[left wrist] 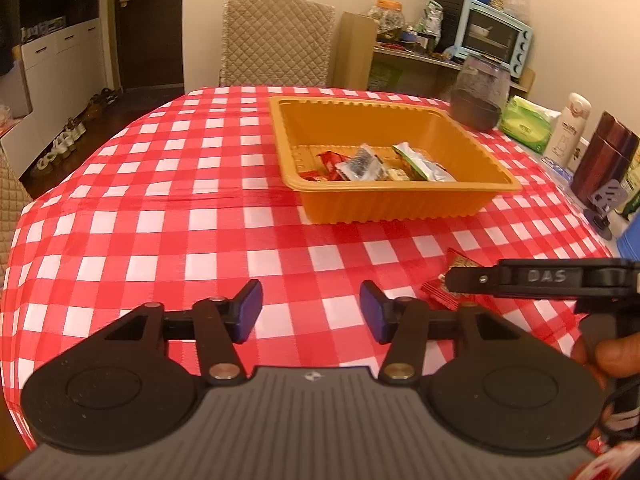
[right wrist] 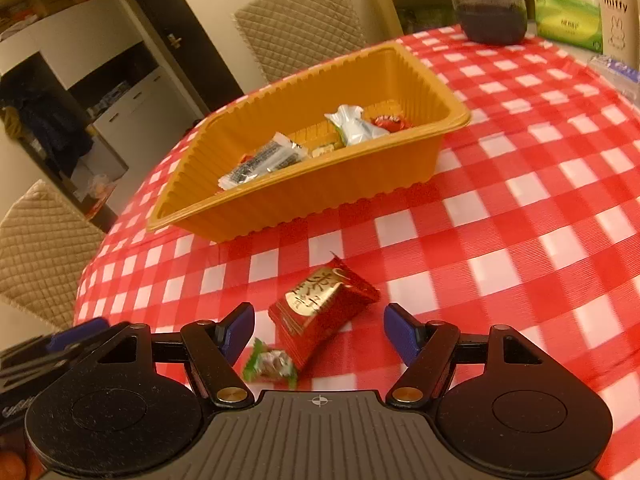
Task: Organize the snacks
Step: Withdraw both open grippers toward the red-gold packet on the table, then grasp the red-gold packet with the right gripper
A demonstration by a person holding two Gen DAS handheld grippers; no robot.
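Observation:
An orange plastic tray (left wrist: 408,196) (right wrist: 304,196) stands on the red-checked tablecloth and holds several wrapped snacks (left wrist: 380,164) (right wrist: 280,152). A red and gold snack packet (right wrist: 320,312) lies on the cloth between the open fingers of my right gripper (right wrist: 320,334), with a small green-wrapped candy (right wrist: 272,365) beside it. My left gripper (left wrist: 310,316) is open and empty above bare cloth. In the left wrist view the right gripper (left wrist: 520,280) comes in from the right over the red packet (left wrist: 440,294).
A dark glass jar (left wrist: 478,96) (right wrist: 490,0), green tissue pack (left wrist: 526,122), white bottle (left wrist: 568,126) and brown flask (left wrist: 604,156) stand along the table's far right. A quilted chair (left wrist: 276,40) stands behind the table.

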